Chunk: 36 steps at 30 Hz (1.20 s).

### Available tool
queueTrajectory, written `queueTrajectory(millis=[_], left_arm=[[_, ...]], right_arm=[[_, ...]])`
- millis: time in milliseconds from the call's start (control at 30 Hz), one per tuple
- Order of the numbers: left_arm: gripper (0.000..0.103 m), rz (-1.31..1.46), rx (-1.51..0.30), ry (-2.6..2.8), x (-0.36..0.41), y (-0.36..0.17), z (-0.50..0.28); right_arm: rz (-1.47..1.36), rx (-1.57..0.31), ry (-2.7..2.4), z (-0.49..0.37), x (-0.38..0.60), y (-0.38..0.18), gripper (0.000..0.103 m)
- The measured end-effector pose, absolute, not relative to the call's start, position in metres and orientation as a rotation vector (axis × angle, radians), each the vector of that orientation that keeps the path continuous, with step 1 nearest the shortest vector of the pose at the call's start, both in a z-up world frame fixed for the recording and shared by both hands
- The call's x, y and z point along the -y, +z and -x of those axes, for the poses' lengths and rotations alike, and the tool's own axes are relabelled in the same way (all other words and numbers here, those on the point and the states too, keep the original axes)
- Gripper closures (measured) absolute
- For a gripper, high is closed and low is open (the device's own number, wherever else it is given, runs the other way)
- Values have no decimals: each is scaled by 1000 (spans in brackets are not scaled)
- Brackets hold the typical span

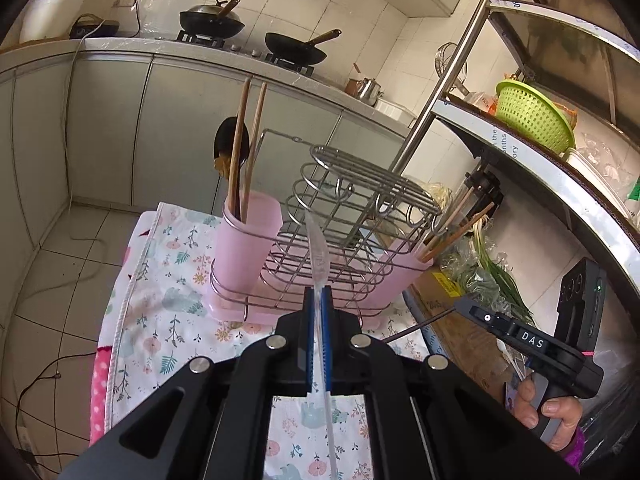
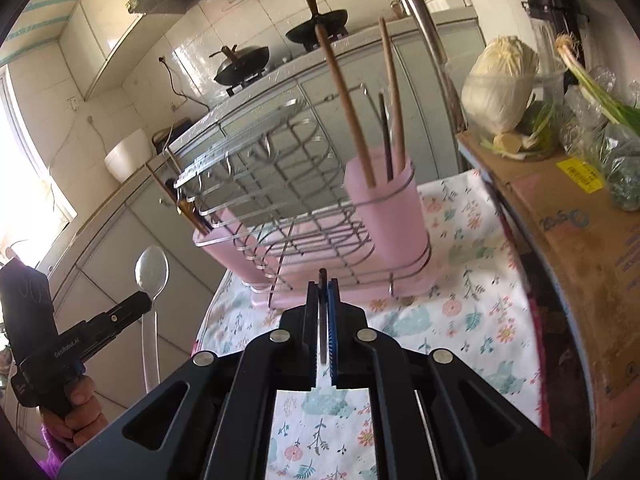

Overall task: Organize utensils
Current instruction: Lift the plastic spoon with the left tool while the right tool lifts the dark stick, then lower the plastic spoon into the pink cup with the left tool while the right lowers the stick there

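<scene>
A wire rack [image 1: 344, 216] with two pink cups stands on a floral cloth [image 1: 168, 304]. The left cup [image 1: 246, 240] holds wooden chopsticks [image 1: 240, 148] and a dark spoon. The right cup [image 1: 404, 258] holds several chopsticks. My left gripper [image 1: 319, 294] is shut on a clear plastic spoon [image 1: 316, 248], seen edge-on, pointing at the rack. From the right wrist view that spoon [image 2: 151, 270] shows its bowl upward. My right gripper [image 2: 323, 284] is shut on a thin dark utensil [image 2: 322, 320], just in front of the rack [image 2: 272, 184]; this gripper's dark utensil [image 1: 420, 324] also shows in the left wrist view.
A cardboard box [image 2: 580, 240] with cabbage [image 2: 500, 84] and scallions stands right of the rack. A steel shelf [image 1: 540, 152] with a green basket [image 1: 532, 114] rises at the right. Behind are cabinets and a stove with two woks [image 1: 212, 20]. The cloth's left edge drops to tiled floor.
</scene>
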<state>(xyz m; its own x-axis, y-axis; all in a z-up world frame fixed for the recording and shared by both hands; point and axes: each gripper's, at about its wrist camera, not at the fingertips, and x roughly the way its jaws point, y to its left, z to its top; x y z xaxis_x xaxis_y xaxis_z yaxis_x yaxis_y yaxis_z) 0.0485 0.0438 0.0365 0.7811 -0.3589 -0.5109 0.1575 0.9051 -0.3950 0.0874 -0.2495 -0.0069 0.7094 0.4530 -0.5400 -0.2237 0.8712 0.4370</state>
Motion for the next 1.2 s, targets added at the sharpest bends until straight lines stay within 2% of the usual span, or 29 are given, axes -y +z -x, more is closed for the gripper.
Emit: queueTrajectory(millis=[233, 567, 933, 1200], left_arm=[[101, 371, -532, -291, -52, 53, -48], [101, 407, -545, -285, -58, 42, -54], [101, 436, -553, -268, -67, 33, -64], [101, 430, -506, -266, -70, 41, -69]], right_arm=[[-290, -568, 367, -88, 261, 47, 98], [-180, -401, 274, -108, 269, 119, 98], [-78, -334, 157, -140, 253, 116, 98], [-74, -385, 172, -158, 247, 92, 98]])
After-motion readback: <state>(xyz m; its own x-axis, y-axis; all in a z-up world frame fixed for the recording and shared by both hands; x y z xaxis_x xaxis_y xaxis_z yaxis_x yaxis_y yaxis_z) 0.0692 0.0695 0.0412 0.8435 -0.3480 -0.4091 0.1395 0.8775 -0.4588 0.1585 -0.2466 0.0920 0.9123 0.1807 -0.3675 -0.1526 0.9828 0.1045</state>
